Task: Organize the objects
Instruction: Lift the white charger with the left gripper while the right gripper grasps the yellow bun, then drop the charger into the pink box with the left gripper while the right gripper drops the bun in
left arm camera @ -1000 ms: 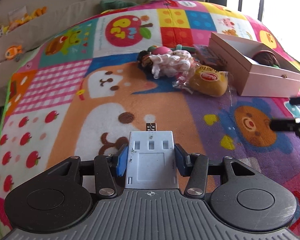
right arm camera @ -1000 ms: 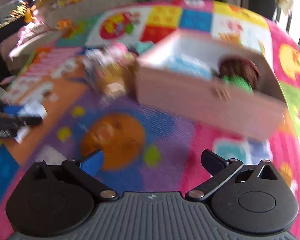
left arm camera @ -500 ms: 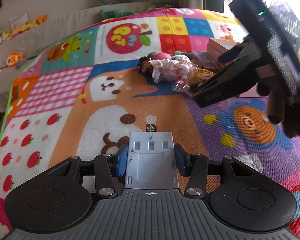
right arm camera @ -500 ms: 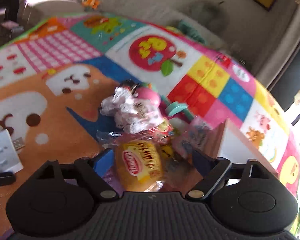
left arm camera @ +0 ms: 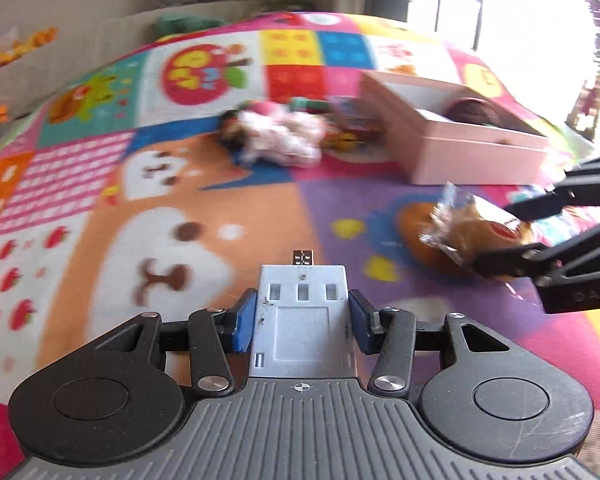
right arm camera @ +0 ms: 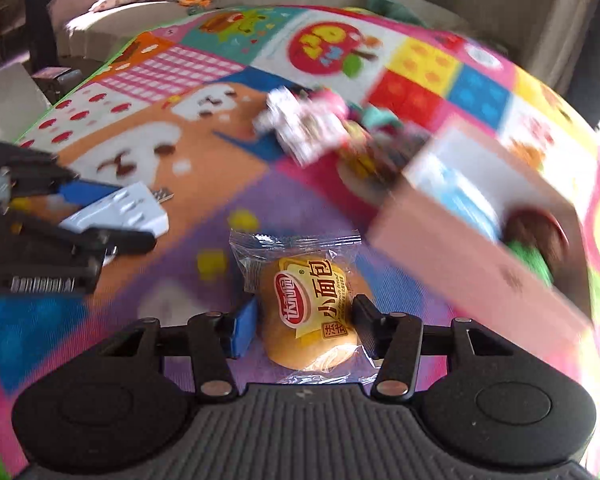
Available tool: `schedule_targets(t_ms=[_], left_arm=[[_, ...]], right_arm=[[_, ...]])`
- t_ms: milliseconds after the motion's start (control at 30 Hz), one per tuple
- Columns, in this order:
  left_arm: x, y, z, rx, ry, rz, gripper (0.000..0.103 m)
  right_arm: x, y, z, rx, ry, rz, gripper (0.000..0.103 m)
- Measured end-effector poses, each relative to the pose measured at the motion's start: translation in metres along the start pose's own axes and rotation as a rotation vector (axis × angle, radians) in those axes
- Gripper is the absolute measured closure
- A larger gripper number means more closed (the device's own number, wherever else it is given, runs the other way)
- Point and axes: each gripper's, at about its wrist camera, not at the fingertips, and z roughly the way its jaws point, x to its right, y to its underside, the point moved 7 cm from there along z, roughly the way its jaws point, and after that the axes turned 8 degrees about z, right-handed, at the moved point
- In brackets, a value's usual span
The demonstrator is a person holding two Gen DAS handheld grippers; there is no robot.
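Note:
A small bun in a clear wrapper with a yellow and red label [right arm camera: 308, 304] sits between the pads of my right gripper [right arm camera: 304, 320]. The jaws are closing and press on the bun's sides. In the left wrist view the bun [left arm camera: 472, 228] hangs above the mat in the right gripper [left arm camera: 512, 236] at the right edge. My left gripper [left arm camera: 302, 308] is shut on a flat white plug adapter [left arm camera: 304, 332] with a USB tip. The right wrist view shows that adapter [right arm camera: 120, 208] at the left.
An open pink box [left arm camera: 480, 152] with a brown and a green thing inside stands at the right on the colourful play mat [left arm camera: 140, 200]. A blurred pile of small toys and packets [left arm camera: 284, 136] lies left of the box. A sofa edge runs behind the mat.
My right gripper swung over the pile, closed on the wrapped bun and carried it off to the right, near the box front. The left gripper still holds the adapter in place.

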Motion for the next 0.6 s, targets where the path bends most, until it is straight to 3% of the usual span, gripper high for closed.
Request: schedule_targets(t_ms=[200,333,433,600], left_arm=[[0.047,-0.010,-0.006,-0.002,0.149,0.036,0.050],[0.069,-0.047,-0.007,0.034,0.210,0.025,0.050],[0.076,-0.098,0.001,0.110,0.212,0.005,0.050],[0.086,-0.178,0.043,0.211,0.146,-0.034,0.050]], right_arm=[[0.056,0.050,-0.041,-0.015,0.055,0.178,0.053],[0.089,0.068,-0.063,0.033,0.041,0.335,0.054],[0.104,0.068,-0.078,0.098,0.023,0.398,0.054],[0.118,0.061,-0.097,0.186,-0.009,0.435,0.054]])
